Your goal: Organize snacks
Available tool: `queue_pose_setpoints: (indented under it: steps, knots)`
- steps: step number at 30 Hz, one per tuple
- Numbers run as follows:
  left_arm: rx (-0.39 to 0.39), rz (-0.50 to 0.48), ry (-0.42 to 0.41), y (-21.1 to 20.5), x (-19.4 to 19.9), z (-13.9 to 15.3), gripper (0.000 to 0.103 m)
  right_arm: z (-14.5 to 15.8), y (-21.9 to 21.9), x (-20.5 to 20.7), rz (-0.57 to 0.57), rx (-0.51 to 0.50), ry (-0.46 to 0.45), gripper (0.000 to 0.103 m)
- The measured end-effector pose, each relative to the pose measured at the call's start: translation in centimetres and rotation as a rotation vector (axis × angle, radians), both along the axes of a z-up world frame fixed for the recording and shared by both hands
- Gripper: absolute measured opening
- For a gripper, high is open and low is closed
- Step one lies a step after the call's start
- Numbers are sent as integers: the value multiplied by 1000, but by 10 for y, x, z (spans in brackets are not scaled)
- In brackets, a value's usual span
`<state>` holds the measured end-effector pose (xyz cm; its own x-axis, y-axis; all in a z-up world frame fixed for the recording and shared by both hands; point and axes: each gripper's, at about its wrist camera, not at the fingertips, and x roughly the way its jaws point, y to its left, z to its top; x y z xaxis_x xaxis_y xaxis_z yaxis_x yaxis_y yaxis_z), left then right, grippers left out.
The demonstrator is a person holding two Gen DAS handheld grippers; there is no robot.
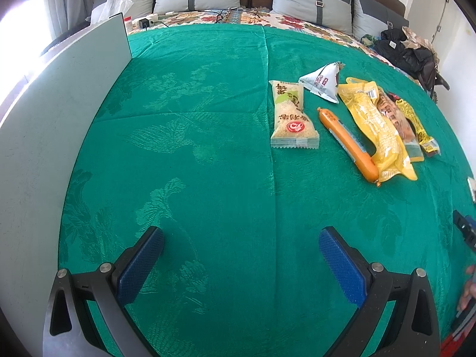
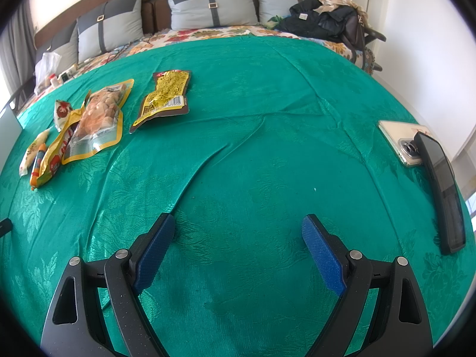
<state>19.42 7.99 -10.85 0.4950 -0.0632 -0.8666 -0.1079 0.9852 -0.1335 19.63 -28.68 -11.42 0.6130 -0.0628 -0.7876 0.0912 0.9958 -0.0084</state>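
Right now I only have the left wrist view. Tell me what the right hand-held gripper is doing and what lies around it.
Observer: The right hand-held gripper is open over bare green cloth and holds nothing.
Operator: Report what is on its right side.
Observer: Two phones. A clear-cased phone lies camera side up, and the far end of a black phone overlaps it.
Operator: Now give me the snack hidden behind the yellow packs.
Observer: The yellow and brown packet lies flat on its own, barcode side up.
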Motion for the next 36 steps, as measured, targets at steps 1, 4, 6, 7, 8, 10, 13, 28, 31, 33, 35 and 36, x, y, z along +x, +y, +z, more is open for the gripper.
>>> queue_pose_setpoints:
  steps: [1,4,6,7,8,10,13,28,31,33,35,36]
  knots:
    - [-36,0,-12,1,5,7,102,0,0,0,0,0,0,90]
    - [-30,2,-41,-5,31,27,102,0,0,0,0,0,0,90]
    - [-12,-11,-32,-11,58,34,102,0,0,0,0,0,0,90]
    - [1,-11,-26,-14,72,36,102,0,0,0,0,0,0,90]
    - [17,-9,-19,-17,85,36,101,0,0,0,0,0,0,90]
    - [42,-5,6,-21,108,31,98,0,0,0,0,0,0,90]
    - [78,-6,86,-26,134,13,88,0,0,0,0,0,0,90]
    - [1,-21,60,3,24,28,22,0,0,1,0,0,0,90]
    - [22,-39,50,2,-10,28,22,0,0,1,0,0,0,90]
    - [30,-49,32,-2,-24,22,25,0,0,1,0,0,0,90]
    - [32,-42,26,-4,-27,14,45,0,0,1,0,0,0,90]
    - [32,-30,23,-4,-26,9,68,0,0,1,0,0,0,90]
